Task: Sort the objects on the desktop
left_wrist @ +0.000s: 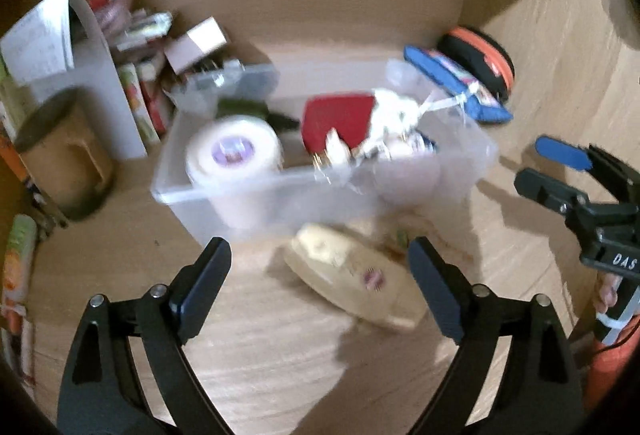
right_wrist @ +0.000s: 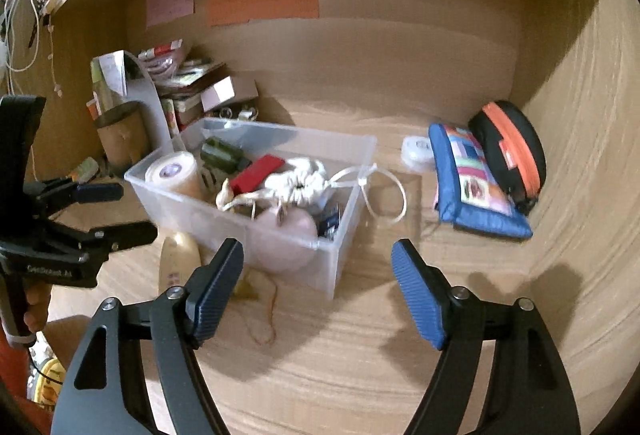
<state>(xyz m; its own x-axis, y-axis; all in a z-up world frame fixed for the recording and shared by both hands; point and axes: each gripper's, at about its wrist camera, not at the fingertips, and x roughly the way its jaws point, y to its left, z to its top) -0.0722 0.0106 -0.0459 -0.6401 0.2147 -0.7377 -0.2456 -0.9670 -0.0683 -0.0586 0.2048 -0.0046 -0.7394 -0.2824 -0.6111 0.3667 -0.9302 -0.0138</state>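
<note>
A clear plastic bin [right_wrist: 240, 219] stands mid-desk. It holds a white tape roll [right_wrist: 172, 171], a red case [right_wrist: 260, 171], a white cord bundle [right_wrist: 300, 179] and a pink round thing [right_wrist: 288, 239]. A cream bottle [left_wrist: 352, 275] lies on the desk against the bin's near wall. My left gripper [left_wrist: 320, 259] hangs open just over that bottle, its pads clear of it. My right gripper [right_wrist: 318, 255] is open and empty before the bin's near right corner. Each gripper shows in the other's view: the right gripper [left_wrist: 540, 167] and the left gripper [right_wrist: 124, 211].
A blue patchwork pouch [right_wrist: 472, 179], a black and orange case [right_wrist: 516, 151] and a small white disc [right_wrist: 416, 149] lie right of the bin near the side wall. Books, a white file holder [left_wrist: 96, 75] and a brown cup [left_wrist: 64, 155] crowd the back left. A thin loop [right_wrist: 268, 315] lies on the desk.
</note>
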